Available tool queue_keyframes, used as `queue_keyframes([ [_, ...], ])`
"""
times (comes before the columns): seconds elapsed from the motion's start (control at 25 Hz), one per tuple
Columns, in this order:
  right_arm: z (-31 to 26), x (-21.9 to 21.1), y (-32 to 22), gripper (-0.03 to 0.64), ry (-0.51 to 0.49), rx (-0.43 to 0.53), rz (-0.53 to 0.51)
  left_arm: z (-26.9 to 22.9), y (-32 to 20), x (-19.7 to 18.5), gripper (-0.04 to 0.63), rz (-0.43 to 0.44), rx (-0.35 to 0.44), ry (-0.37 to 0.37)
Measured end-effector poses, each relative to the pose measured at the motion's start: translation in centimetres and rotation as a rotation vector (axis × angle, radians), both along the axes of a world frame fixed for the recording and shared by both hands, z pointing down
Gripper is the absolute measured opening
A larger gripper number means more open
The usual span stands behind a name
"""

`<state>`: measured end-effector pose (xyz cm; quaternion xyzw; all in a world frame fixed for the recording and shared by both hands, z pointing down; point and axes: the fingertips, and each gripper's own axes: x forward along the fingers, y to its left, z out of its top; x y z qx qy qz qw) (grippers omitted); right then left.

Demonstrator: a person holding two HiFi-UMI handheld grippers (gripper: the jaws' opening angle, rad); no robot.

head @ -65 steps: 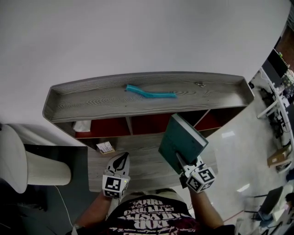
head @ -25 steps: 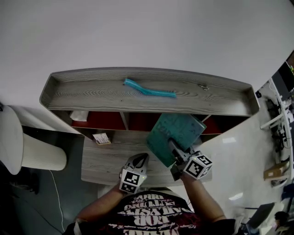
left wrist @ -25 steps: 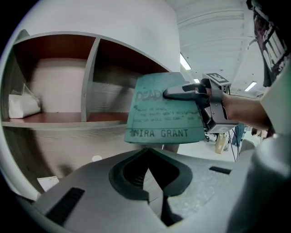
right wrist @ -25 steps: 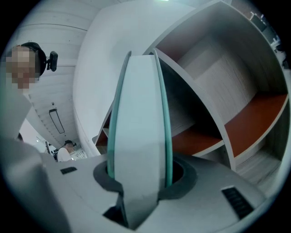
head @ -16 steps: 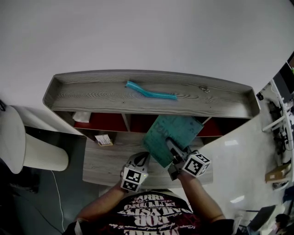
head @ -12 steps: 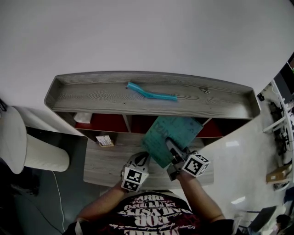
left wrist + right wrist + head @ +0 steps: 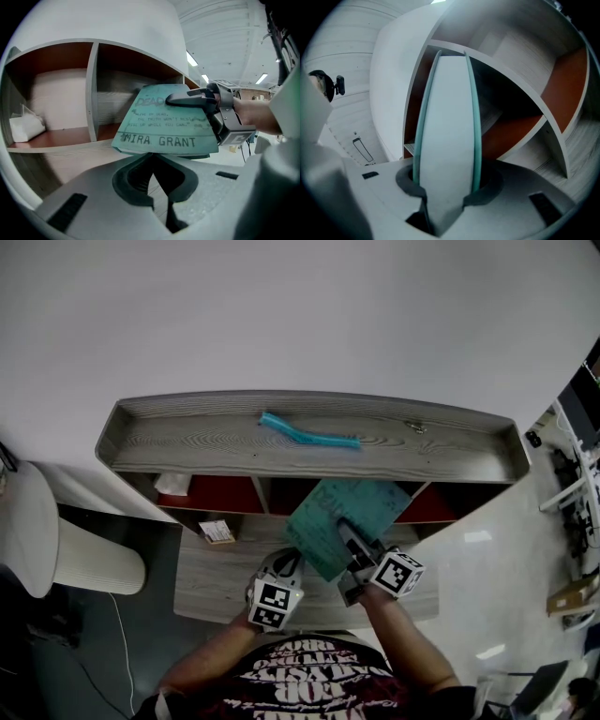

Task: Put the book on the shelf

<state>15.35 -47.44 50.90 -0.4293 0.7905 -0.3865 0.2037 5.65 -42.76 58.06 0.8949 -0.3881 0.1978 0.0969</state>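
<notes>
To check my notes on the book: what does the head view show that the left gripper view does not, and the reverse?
Only the head view: a blue tube lying on top of the shelf. Only the left gripper view: the print MIRA GRANT on the cover. Both: the teal book, clamped in the right tongs.

The right gripper (image 7: 347, 536) pointed level, its jaws gripping the book (image 7: 330, 505) though just opening slightly. The left gripper (image 7: 285, 565), jaws together and empty, angled downward just beside the book.
</notes>
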Motion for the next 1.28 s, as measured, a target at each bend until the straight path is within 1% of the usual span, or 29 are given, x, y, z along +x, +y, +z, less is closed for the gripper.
queue_keyframes([
  [0.16,-0.3,-0.3,-0.3,0.169,-0.036,-0.006,0.003,-0.6,-0.5,-0.6,0.006,-0.024,0.005,0.009],
  [0.32,-0.6,-0.7,-0.4,0.169,-0.039,-0.004,-0.012,-1.0,-1.1,-1.1,0.006,-0.035,0.016,0.011],
  [0.44,-0.3,-0.8,-0.3,0.178,-0.024,-0.005,-0.028,-1.1,-1.5,-1.4,0.006,-0.062,0.016,0.02],
  [0.64,0.2,-1.1,0.2,0.208,0.037,-0.005,-0.081,-1.1,-1.8,-1.6,0.006,-0.073,0.014,0.026],
  [0.8,0.1,-1.6,0.9,0.238,0.041,-0.004,-0.135,-1.5,-2.3,-2.0,0.006,-0.09,0.016,0.042],
  [0.96,0.1,-1.6,2.2,0.247,0.041,-0.01,-0.171,-2.0,-2.7,-2.2,0.006,-0.095,0.026,0.041],
  [1.16,-0.2,-0.6,3.4,0.245,0.037,-0.012,-0.203,-2.3,-3.2,-2.5,0.006,-0.101,0.035,0.043],
  [1.28,-0.4,-0.3,3.4,0.213,0.026,-0.023,-0.219,-2.2,-3.4,-2.4,0.006,-0.099,0.038,0.045],
])
